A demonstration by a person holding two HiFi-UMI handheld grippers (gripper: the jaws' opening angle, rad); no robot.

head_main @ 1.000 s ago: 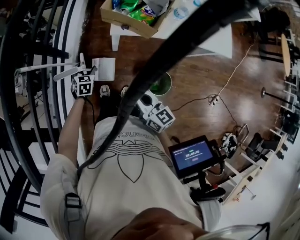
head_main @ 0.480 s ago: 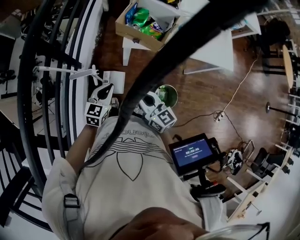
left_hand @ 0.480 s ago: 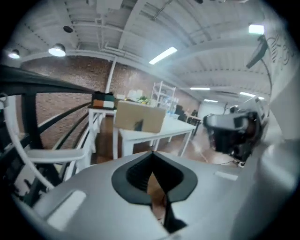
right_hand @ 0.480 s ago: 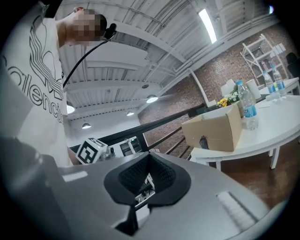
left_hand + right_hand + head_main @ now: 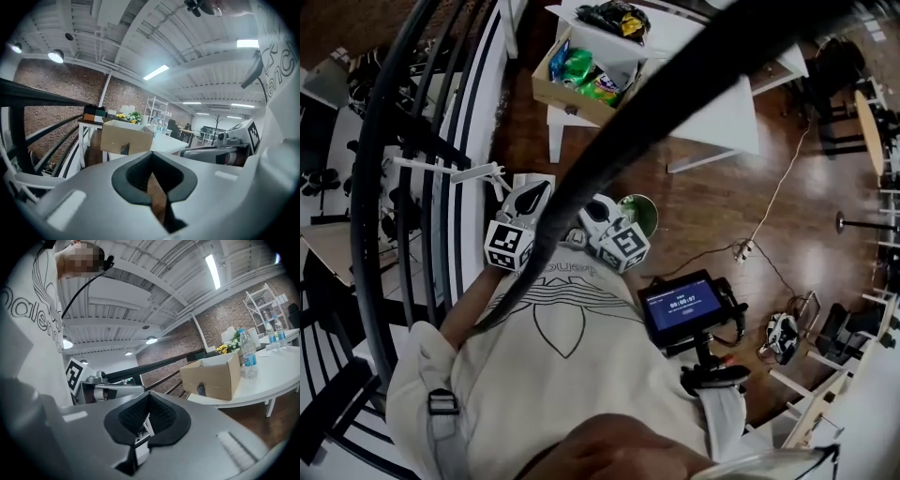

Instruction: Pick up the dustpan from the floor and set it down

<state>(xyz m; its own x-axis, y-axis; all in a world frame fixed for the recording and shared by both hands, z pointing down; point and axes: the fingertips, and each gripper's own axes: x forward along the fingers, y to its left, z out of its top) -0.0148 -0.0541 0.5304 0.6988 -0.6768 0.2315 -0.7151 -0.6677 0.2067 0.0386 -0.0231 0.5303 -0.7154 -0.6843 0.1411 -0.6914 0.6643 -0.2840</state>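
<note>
The white dustpan (image 5: 523, 178) rests on the wooden floor by the black railing, its long handle (image 5: 431, 167) reaching left. My left gripper (image 5: 534, 193) hovers over the pan, apart from it and near my chest. In the left gripper view its jaws (image 5: 151, 156) are shut, with only brown floor showing through the slit. My right gripper (image 5: 592, 208) is held beside it, and its jaws (image 5: 150, 397) look shut too. A white shape shows through the slit below its tips; I cannot tell what it is.
A green bin (image 5: 637, 212) stands just right of the grippers. A cardboard box (image 5: 581, 80) of snack packs sits on a white table (image 5: 712, 98) ahead. Black railing bars (image 5: 403, 187) run along the left. A cable and power strip (image 5: 742, 249) lie on the floor to the right.
The left gripper has let go at the dustpan's handle, shut its jaws and risen back toward my chest. The dustpan has stayed on the floor. The right gripper has shifted only slightly.
</note>
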